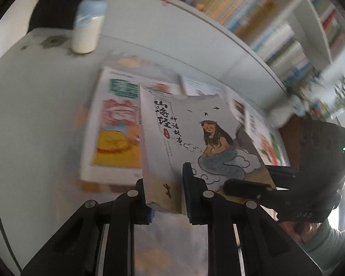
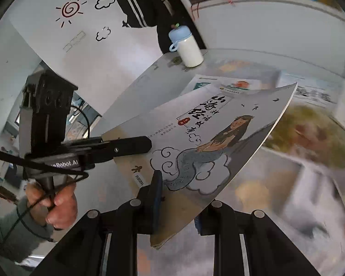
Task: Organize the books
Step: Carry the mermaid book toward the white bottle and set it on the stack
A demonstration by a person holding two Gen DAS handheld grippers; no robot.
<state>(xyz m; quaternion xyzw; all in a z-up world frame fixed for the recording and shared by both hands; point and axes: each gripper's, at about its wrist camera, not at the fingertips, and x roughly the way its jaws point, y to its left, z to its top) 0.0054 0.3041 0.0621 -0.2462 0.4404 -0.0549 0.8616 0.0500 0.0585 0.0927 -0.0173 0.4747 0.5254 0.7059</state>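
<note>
grey illustrated book held up by both grippers above the bench

the grey book (image 1: 195, 138) is clamped at its lower edge by the left gripper (image 1: 166, 197) and the right gripper (image 2: 179, 204), tilted above the white bench (image 1: 34, 115). other books (image 1: 112, 128) are seen lying flat at 10 o'clock of it, a milk bottle (image 2: 188, 46) at 12 o'clock.
</note>
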